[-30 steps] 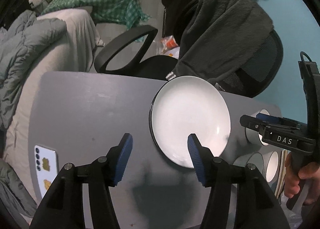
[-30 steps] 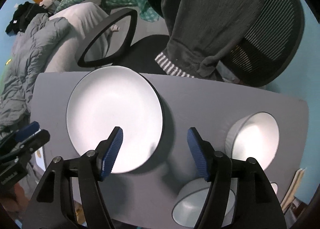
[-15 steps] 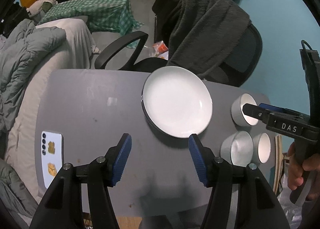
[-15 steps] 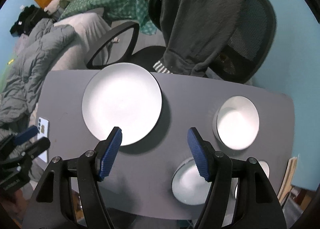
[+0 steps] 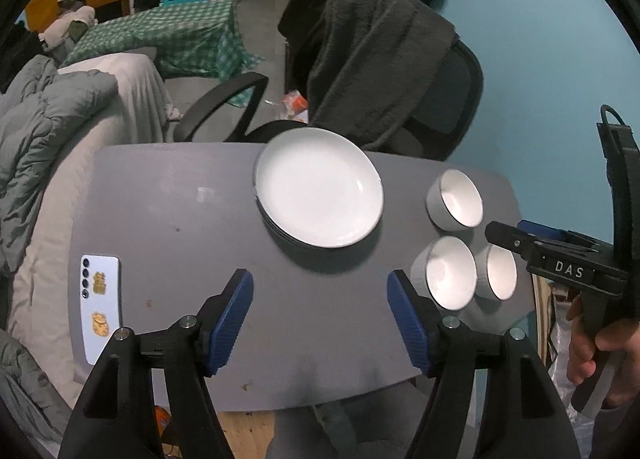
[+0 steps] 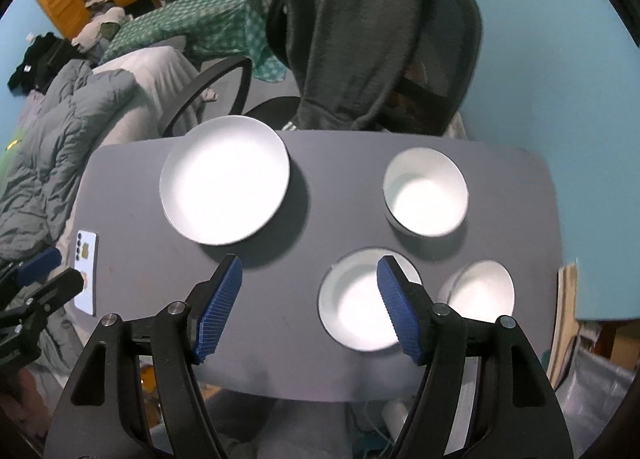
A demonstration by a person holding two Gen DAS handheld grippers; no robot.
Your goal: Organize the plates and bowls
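My left gripper (image 5: 320, 311) hangs above the near half of the grey table (image 5: 176, 195), its blue pads spread wide with only bare tabletop between them; its jaws have just been opening further. My right gripper (image 6: 310, 307) likewise stands wide apart and holds nothing, one blue pad overlapping the view of the near bowl (image 6: 360, 299) far below it (no contact).

The white plates (image 5: 318, 187) sit as a stack at the far middle of the table: rims of lower plates show along the left and near edge. To their right lie three white bowls, unstacked: the far bowl (image 5: 456, 199) stands alone, while the near bowl and the small bowl (image 5: 500, 273) sit just beside each other by the near right edge.

A phone (image 5: 100, 303) lies face down at the table's left edge. An office chair (image 6: 436, 71), draped with a dark garment (image 6: 352, 27), stands behind the table. In the left wrist view I see the hand (image 5: 596, 355) that grips the right gripper's handle.
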